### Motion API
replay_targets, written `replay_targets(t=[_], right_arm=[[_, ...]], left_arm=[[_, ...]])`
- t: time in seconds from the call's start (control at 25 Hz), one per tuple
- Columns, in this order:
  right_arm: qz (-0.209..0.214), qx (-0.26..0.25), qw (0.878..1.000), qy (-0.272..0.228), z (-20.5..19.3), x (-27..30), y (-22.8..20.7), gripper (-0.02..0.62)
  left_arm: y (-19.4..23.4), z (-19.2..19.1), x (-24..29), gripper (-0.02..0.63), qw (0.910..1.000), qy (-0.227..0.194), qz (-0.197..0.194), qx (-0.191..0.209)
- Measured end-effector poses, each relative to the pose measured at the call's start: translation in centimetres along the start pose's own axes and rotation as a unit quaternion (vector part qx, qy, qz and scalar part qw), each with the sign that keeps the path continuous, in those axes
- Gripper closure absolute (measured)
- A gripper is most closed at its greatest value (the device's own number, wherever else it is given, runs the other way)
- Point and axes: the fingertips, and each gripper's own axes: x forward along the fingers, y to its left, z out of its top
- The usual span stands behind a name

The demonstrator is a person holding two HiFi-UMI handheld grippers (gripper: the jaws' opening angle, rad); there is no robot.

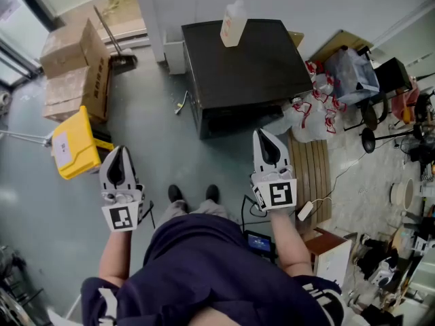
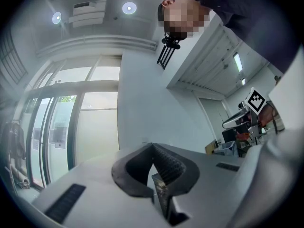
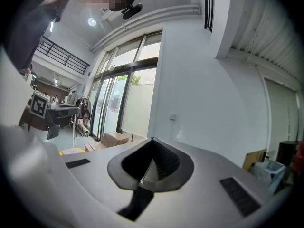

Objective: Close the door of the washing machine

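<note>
In the head view the black washing machine (image 1: 248,66) stands on the floor in front of my feet, seen from above. Its front face (image 1: 234,122) is foreshortened, so I cannot tell how the door stands. A white bottle (image 1: 233,22) rests on its lid. My left gripper (image 1: 121,149) hovers over the floor to the machine's lower left, jaws together and empty. My right gripper (image 1: 263,133) is close to the machine's front right corner, also shut with nothing held. The left gripper (image 2: 153,145) and the right gripper (image 3: 153,139) each show closed tips facing a white wall.
A yellow bin (image 1: 73,145) and stacked cardboard boxes (image 1: 75,66) stand to the left, with a dustpan (image 1: 122,61) behind them. Plastic bags (image 1: 309,117), a slatted wooden board (image 1: 314,172) and a power strip with cable (image 1: 304,211) lie at the right. Clutter fills the far right.
</note>
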Motion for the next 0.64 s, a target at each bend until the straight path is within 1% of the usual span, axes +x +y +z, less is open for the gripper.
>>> replay_targets(t=[0.24, 0.64], right_arm=[[0.005, 0.002, 1.000, 0.009, -0.79, 0.22, 0.51, 0.575], [0.005, 0.000, 1.000, 0.006, -0.54, 0.75, 1.03, 0.575]], left_arm=[[0.15, -0.29, -0.25, 0.581, 1.0000, 0.000, 0.002, 0.000], [0.37, -0.16, 0.13, 0.581, 1.0000, -0.005, 0.001, 0.004]])
